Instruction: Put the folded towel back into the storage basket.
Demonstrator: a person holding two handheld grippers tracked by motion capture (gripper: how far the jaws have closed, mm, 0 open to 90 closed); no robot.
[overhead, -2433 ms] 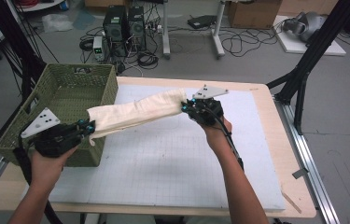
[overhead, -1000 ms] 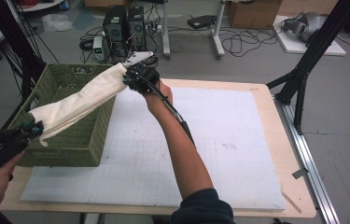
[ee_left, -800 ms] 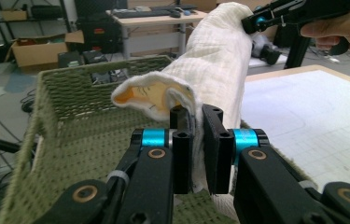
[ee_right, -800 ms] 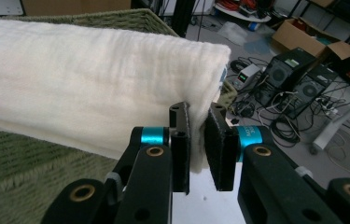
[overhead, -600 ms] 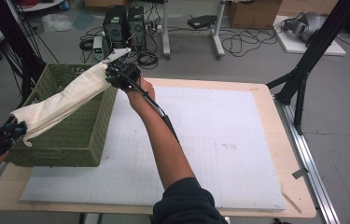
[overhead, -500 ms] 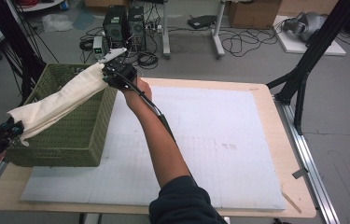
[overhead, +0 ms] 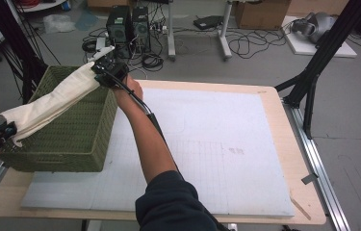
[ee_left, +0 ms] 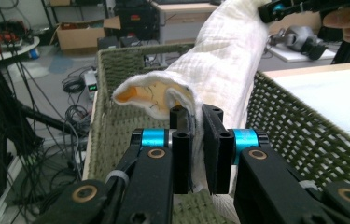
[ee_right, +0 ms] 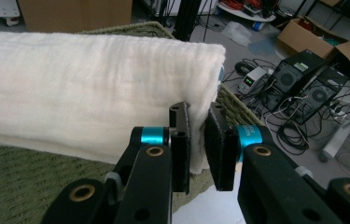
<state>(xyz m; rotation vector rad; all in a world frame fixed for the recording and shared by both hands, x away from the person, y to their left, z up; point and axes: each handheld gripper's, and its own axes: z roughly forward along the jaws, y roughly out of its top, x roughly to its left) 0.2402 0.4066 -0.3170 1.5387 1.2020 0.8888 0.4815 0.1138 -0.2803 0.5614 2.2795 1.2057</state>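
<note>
Cloth (overhead: 55, 102) hangs stretched over the green basket (overhead: 72, 139), slanting from its far corner down past its near left edge. Left tongs (ee_left: 195, 140) are clenched on the lower end, right tongs (ee_right: 196, 140) clenched on the upper end. Basket sits at the tabletop's (overhead: 284, 120) left edge.

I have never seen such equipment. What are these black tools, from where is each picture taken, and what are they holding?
A person holds one tool in each hand, each a hand-held gripper with two black jaws. The high view looks down on the table from above. The other two views come from cameras riding on the grippers. The left hand-held gripper and the right hand-held gripper are each shut on one end of a cream cloth, stretched above a green woven basket that stands at the table's left edge, beside a white mat.
</note>
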